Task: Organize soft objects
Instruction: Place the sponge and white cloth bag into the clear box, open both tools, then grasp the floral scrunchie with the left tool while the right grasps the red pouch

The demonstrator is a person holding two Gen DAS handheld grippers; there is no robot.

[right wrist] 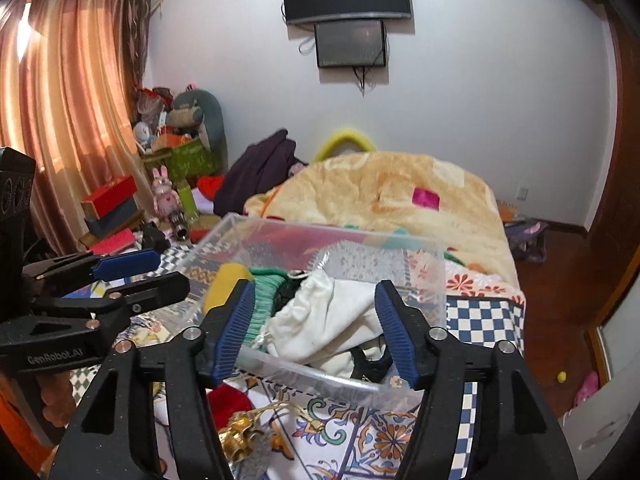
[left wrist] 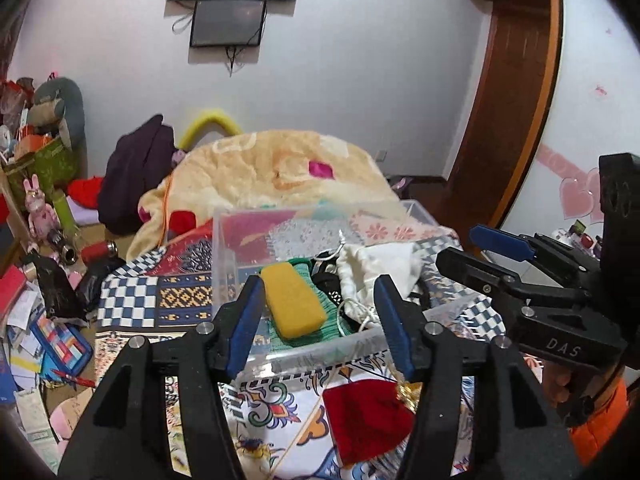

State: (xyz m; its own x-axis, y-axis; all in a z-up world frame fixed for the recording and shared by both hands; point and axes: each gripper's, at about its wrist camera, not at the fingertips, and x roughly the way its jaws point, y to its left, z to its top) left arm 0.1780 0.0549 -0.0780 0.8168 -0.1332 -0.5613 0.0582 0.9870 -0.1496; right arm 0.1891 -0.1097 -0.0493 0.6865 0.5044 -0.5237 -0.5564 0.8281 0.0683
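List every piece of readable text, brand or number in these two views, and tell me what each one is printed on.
"DAS": embossed on the black body of the right gripper, seen from the left wrist view.
"GenRobot.AI": embossed on the black body of the left gripper, seen from the right wrist view.
Green gift bag by the curtain: pale print, too blurred to read.
Papers and booklets on the floor: print too small to read.
Nothing readable on the clear plastic box.

Both wrist views sit close above the bed, facing the far wall; both share the clear bin [left wrist: 320, 354] [right wrist: 316, 378].
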